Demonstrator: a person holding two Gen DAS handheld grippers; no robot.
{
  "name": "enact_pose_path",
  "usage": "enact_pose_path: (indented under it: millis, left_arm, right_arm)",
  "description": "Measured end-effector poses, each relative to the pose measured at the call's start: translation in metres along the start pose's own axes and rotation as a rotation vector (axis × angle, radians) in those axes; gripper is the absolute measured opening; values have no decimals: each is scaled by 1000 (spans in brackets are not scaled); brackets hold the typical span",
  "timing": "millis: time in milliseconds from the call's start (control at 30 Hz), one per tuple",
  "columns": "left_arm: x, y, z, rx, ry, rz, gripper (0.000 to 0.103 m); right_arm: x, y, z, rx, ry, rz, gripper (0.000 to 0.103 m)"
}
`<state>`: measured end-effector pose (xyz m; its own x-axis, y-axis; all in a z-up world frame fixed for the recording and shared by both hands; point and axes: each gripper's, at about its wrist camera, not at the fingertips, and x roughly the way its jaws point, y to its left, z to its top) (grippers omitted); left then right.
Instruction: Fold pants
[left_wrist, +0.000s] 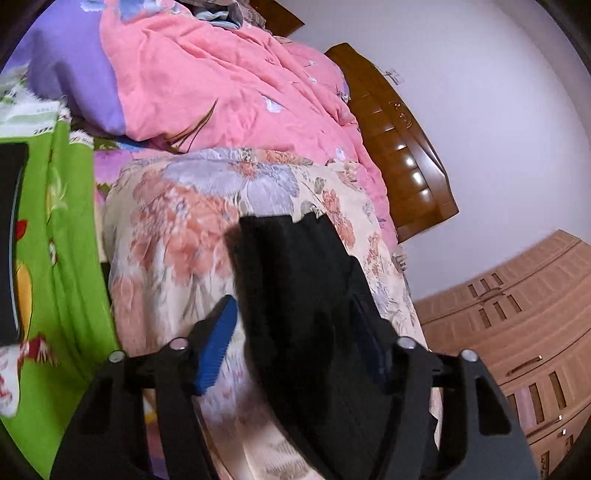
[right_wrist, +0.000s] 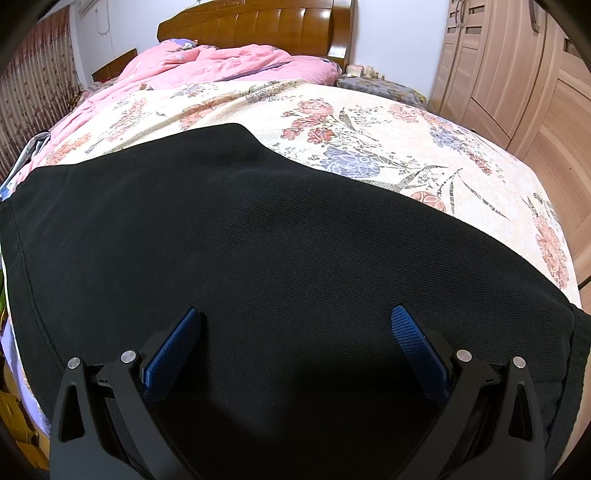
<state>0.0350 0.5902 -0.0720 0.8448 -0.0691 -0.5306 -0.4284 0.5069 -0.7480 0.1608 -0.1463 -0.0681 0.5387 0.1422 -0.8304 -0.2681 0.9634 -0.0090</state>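
1. Wooden headboard (right_wrist: 258, 26) and light wardrobe (right_wrist: 517, 74) stand behind a bed with a cream floral bedspread (right_wrist: 369, 122).
2. A pink quilt (right_wrist: 207, 62) lies bunched near the headboard.
3. The black pants (right_wrist: 258, 240) lie spread on the floral bedspread, covering most of its near part.
4. The right tool (right_wrist: 295, 332) hangs over the pants with its blue pads (right_wrist: 173, 350) wide apart, and it grips nothing.
5. The left tool (left_wrist: 299, 332) is also spread wide; a fold of the pants (left_wrist: 306, 295) sits between its pads, against the right one.
6. A green printed cloth (left_wrist: 66, 240) lies beside the bedspread in the left view.
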Motion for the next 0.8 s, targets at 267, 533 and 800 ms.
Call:
enact_pose_path:
  millis: [267,533,800]
  left_arm:
    - [25,6,24,42,3,28,15]
    - [-23,-138,-66,619,-230,130,11]
    - [23,-262,-274,1187,-42,-24,11]
  right_arm:
    - [0,0,0,-1,0,0,99]
    - [0,0,0,-1,0,-2,99]
    - [-1,-1,0,-1,-2,-2,99]
